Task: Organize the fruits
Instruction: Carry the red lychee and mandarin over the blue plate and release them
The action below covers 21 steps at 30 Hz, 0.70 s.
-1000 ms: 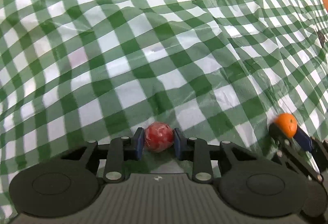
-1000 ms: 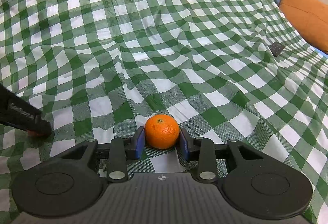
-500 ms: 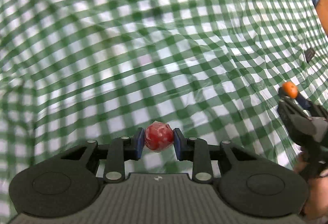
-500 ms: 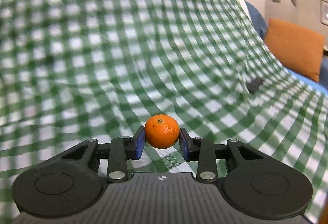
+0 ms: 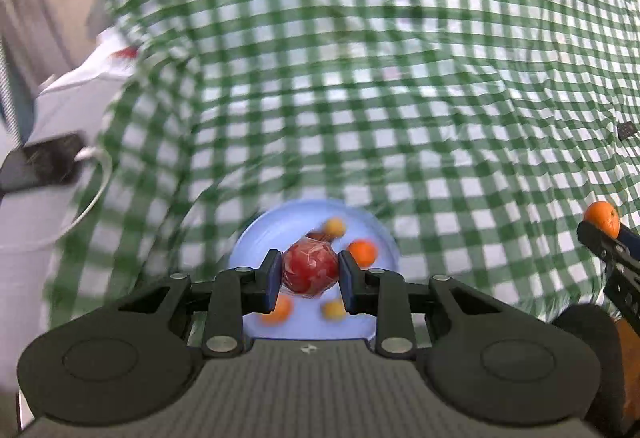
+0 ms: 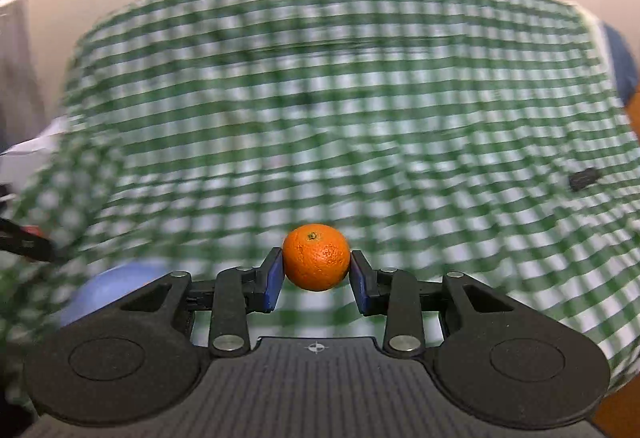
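Since a second ago we have lifted both fruits off the green-checked cloth (image 5: 400,85) and swung left, so a pale blue plate (image 5: 248,242) that was out of sight then now lies under our left gripper (image 5: 310,272).

In the left wrist view, the jaws are closed narrow on a red fruit in clear wrap (image 5: 310,270), squeezed from both sides at its widest part, which we judge keeps a round, slippery thing from rolling out. It hangs above the plate, which already carries small orange and yellow fruits (image 5: 362,252), so the plate looks like the collecting spot. At the right edge the right gripper (image 5: 600,228) shows with its mandarin (image 5: 601,218), well apart from the plate. To the left, off the cloth, a dark phone (image 5: 40,165) with a white cable (image 5: 94,185) lies on white bedding; the surface looks like a bed, not a counter.

In the right wrist view, the jaws of the right gripper (image 6: 316,274) pinch the mandarin (image 6: 316,257) at its sides, stem end up and clear of the cloth (image 6: 360,97). The plate (image 6: 108,286) is only a blurred blue patch at lower left. We judge the mandarin waits its turn while the red fruit goes down first.
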### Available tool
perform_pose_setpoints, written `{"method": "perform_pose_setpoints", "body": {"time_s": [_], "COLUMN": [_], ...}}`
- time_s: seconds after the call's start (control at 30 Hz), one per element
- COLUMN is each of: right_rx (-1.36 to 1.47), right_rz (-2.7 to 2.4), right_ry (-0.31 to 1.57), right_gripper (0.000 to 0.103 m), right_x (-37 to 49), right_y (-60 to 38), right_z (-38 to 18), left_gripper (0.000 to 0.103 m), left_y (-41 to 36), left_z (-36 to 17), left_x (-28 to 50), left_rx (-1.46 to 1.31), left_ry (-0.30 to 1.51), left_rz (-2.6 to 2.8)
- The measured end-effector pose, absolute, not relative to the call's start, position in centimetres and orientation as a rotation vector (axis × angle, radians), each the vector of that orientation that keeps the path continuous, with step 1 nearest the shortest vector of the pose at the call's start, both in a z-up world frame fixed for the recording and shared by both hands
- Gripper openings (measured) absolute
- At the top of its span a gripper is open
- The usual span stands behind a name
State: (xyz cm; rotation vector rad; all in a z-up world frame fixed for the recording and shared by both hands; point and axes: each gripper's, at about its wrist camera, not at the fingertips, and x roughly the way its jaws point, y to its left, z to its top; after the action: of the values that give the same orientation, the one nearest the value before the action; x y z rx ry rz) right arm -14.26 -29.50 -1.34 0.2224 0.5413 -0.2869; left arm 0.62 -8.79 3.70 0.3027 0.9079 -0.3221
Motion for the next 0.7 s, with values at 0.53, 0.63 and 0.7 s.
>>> {"method": "perform_pose_setpoints", "body": {"time_s": [0.53, 0.63, 0.7], "right_rx": [0.010, -0.017, -0.024], "right_rz": [0.101, 0.122, 0.125], "right_ry": [0.579, 0.578, 0.582], "right_gripper": [0.037, 0.037, 0.037], "right_x": [-17.6, -18.1, -18.1], "right_y": [-15.7, -14.8, -14.6], "right_z": [1.5, 1.7, 1.8], "left_gripper": [0.033, 0.033, 0.033], "left_y": [2.9, 3.4, 3.3], "left_z": [2.5, 2.2, 2.2], "left_x": [-6.4, -6.9, -7.1], "left_rx": [0.173, 0.155, 0.148], "left_ry": [0.948, 0.955, 0.951], "left_rz": [-0.246, -0.251, -0.256]}}
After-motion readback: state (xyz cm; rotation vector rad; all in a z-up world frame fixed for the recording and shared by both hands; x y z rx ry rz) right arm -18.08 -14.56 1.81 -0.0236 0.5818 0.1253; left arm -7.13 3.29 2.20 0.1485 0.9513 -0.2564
